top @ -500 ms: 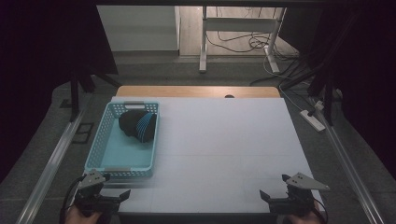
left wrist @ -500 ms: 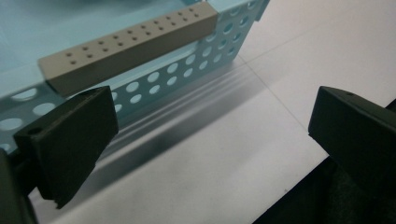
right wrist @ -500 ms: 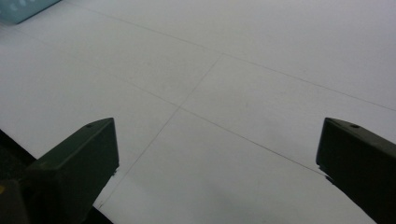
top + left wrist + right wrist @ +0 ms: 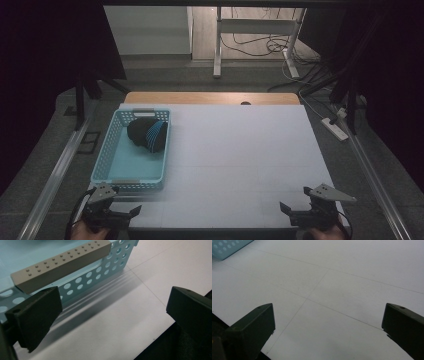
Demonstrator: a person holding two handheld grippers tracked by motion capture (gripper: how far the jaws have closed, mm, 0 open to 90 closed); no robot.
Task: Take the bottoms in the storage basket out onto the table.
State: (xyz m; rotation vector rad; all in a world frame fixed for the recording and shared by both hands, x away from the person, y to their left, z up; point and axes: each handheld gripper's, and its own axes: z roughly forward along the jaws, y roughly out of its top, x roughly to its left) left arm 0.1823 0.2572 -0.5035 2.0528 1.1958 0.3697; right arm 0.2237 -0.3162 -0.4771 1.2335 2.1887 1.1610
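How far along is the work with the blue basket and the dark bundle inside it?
Done: nothing visible; the dark bundle lies in the far end of the blue basket. In hand: nothing; the left tool sits open just short of the basket's near rim, the right tool open over bare table. Left: everything, starting with reaching the basket.

Little differs from half a second ago. The left gripper sits slightly farther in over the tabletop's near left corner, just beside the near end of the basket; the right gripper shows no clear shift.
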